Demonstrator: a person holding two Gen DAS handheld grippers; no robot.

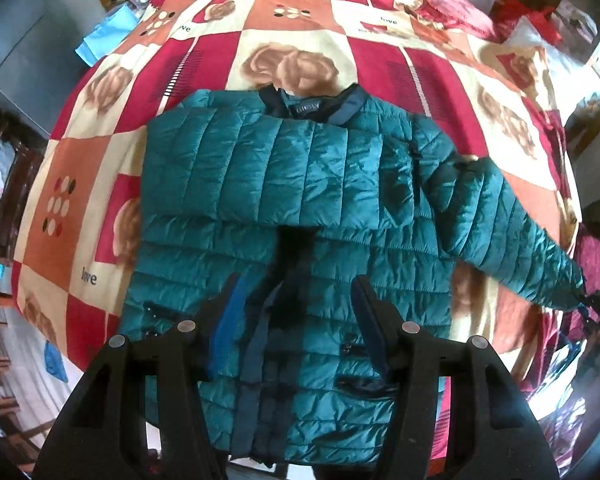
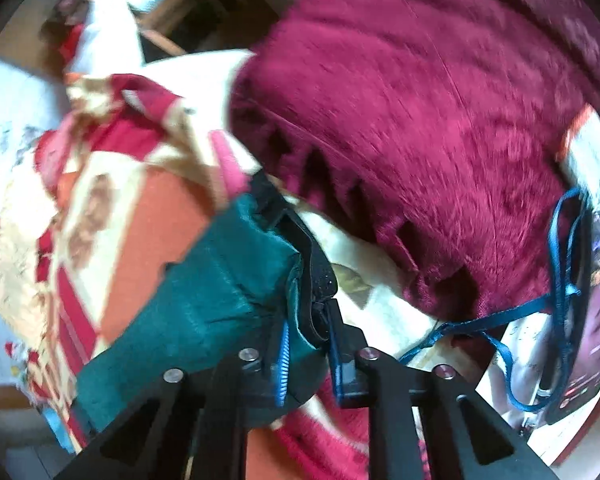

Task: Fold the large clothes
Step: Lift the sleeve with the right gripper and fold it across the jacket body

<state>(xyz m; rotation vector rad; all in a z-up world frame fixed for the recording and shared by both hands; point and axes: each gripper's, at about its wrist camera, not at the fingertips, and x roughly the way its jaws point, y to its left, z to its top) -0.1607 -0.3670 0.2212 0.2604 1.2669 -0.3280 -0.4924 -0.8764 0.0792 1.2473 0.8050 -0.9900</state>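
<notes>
A teal quilted puffer jacket lies on the bed, collar away from me, its left sleeve folded across the chest. Its right sleeve is lifted off the bed toward the right. My left gripper is open and empty above the jacket's lower front. My right gripper shows at the right edge, holding the sleeve's end. In the right wrist view my right gripper is shut on the teal sleeve cuff, which bunches between the fingers. That view is blurred.
The bed carries a red, orange and cream patchwork blanket. A red frilled pillow lies at the far right. A maroon fuzzy blanket lies beside the bed, with a blue strap and a phone near it. Furniture stands at the left.
</notes>
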